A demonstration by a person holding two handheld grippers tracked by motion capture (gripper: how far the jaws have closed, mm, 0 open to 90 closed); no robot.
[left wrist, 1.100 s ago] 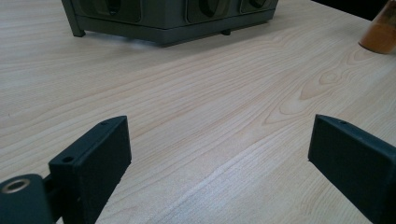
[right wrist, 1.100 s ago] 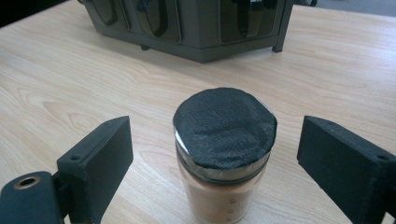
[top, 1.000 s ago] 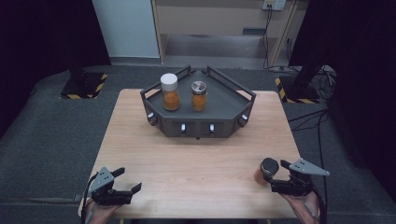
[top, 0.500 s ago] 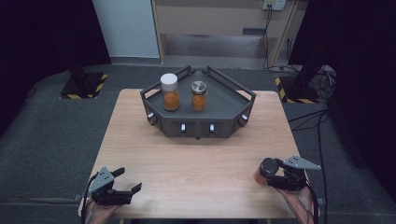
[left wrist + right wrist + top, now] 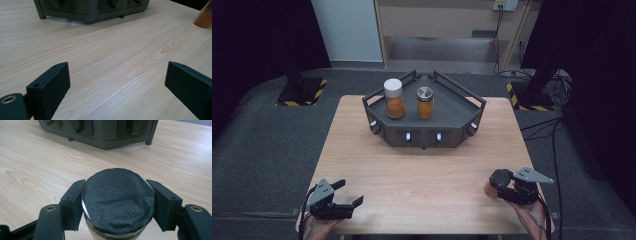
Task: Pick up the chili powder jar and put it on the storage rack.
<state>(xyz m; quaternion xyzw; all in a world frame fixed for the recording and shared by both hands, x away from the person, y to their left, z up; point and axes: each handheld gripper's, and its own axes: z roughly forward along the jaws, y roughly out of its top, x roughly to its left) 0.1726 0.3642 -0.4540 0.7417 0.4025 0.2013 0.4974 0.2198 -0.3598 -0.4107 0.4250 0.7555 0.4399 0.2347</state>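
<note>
The right gripper point(image 5: 117, 205) has just been closing, and its two black jaws now press against opposite sides of the black-lidded jar point(image 5: 117, 202) that stands between them; a second ago the jaws stood wide with the jar loose beside them. In the high view the same jar point(image 5: 493, 184) sits on the wooden table point(image 5: 427, 170) near its front right corner, well apart from the dark tray point(image 5: 472, 107) at the far middle. It appears to rest on the table surface, not yet lifted. Orange contents show below the lid. The tray already carries a white-capped jar point(image 5: 394, 98) and a metal-capped jar point(image 5: 425, 102), both upright and side by side. The left gripper point(image 5: 343, 196) rests at the front left corner with its jaws wide apart and nothing between them, unmoved over the interval. Judgement: the grasp is established, and the next step is likely a lift and carry toward the tray, where room remains to the right of the two jars.
</note>
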